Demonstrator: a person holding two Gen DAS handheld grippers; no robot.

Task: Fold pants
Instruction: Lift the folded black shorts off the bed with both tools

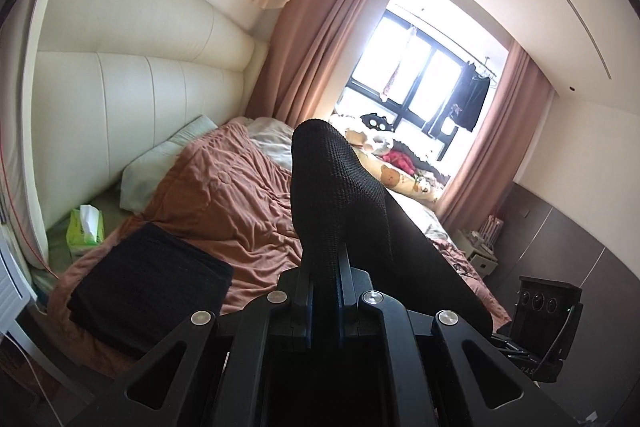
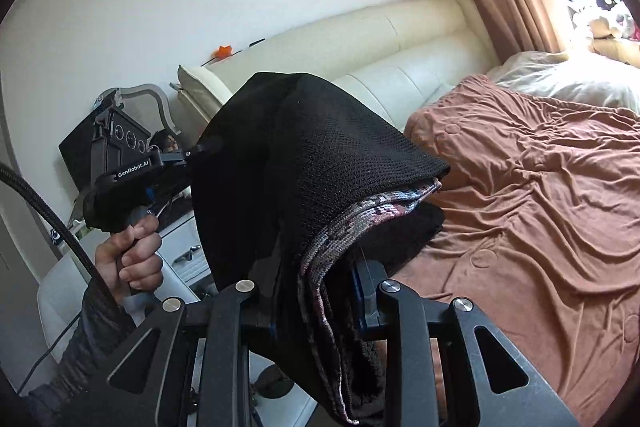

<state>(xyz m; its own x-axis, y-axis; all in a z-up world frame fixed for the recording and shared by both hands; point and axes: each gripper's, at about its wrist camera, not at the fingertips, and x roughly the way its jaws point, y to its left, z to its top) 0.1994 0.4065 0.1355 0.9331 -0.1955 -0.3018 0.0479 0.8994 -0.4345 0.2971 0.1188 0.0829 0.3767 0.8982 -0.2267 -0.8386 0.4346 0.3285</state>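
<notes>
Holding black pants (image 1: 336,183) aloft, left hand-held gripper (image 1: 324,267) and right hand-held gripper (image 2: 320,267) both clamped on them, bed (image 2: 540,187) beyond

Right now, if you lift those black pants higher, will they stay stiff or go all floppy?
Probably floppy: the black pants droop over the right hand-held gripper in soft folds. The coarse knit weave likely grips rather than slips; the left hand-held gripper pinches a fold that bulges above it. They seem light, since only pinched edges carry them above the bed.
</notes>
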